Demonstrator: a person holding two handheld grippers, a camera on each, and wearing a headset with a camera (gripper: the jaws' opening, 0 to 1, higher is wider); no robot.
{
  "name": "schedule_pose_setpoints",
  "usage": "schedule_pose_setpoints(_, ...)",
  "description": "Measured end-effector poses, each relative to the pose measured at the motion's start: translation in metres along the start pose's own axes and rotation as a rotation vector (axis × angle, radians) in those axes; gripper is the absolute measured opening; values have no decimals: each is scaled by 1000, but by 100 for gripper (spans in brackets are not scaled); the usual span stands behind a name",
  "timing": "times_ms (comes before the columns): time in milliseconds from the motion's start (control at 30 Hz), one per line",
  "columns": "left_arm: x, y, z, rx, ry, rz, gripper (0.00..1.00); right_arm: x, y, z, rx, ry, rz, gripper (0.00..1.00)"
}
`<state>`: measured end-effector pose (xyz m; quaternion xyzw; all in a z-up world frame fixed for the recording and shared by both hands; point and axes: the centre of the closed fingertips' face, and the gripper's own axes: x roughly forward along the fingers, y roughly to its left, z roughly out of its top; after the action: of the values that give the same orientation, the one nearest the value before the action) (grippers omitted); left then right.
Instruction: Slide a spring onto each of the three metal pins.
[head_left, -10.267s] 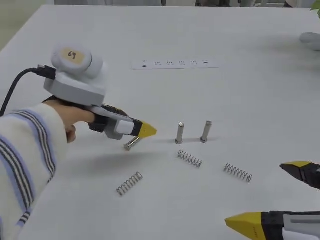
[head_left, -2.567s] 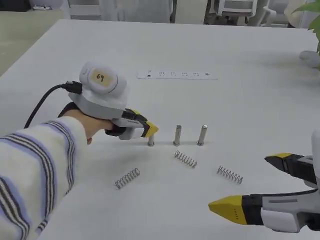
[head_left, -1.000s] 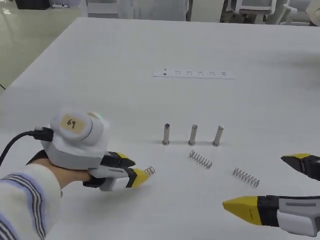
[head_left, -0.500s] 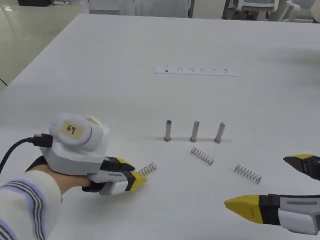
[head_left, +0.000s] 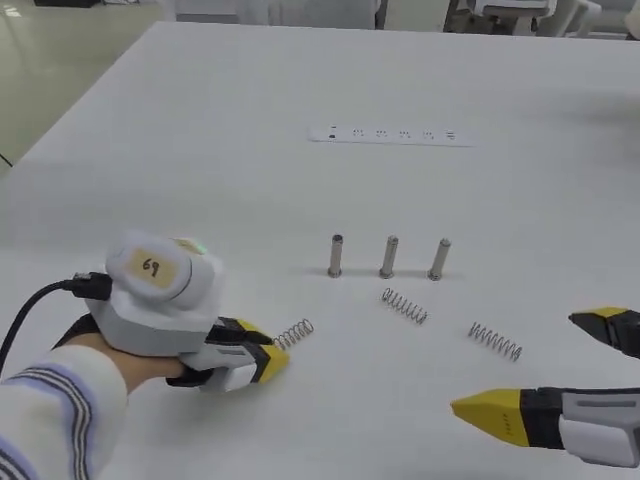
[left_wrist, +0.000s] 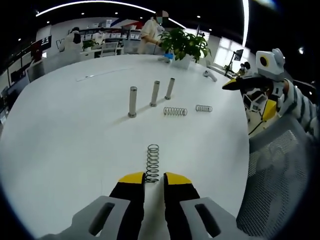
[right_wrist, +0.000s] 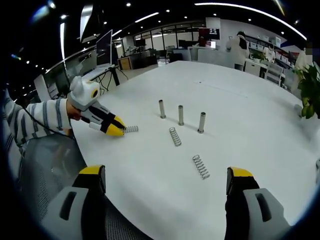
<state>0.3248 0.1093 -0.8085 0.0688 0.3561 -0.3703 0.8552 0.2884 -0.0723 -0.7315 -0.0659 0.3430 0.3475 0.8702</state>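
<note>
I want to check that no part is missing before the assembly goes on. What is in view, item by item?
Pins: three, silver metal, upright in a row mid-table.
Springs: three, grey wire, lying on the table; two in front of the pins, one at the left tongs' tips.
Power strip: one, white, beyond the pins.
Table: one, white.
Potted plant: one, green, at the table's far edge.
Cable: one, black, at the left tongs' body.
Sleeve: one, striped.
Left tongs: yellow tips flanking a spring's end.
Right tongs: yellow tips, wide open.
</note>
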Motion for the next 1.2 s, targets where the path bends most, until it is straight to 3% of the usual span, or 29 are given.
schedule_pose_setpoints(100,1,0,3,25,-6,16,3,-1,0,-2,2,4,-1,100)
schedule_pose_setpoints(267,1,4,1,15,-4,17,2,-1,-1,-2,7,3,-4,100)
schedule_pose_setpoints(467,-2,1,0,32,1,15,2,-3,-3,-3,10,3,-10,100)
schedule_pose_setpoints(600,-3,1,-1,68,15,3,2,-4,-4,-4,11,2,-12,100)
schedule_pose_setpoints(800,-4,0,0,63,33,-6,2,-4,-5,-4,7,4,-11,99)
schedule_pose_setpoints(933,-4,-1,0,94,43,-14,2,-4,-5,-3,5,4,-7,99)
schedule_pose_setpoints(1200,-5,-1,-1,75,65,-20,2,-3,-5,-3,-1,10,1,98)
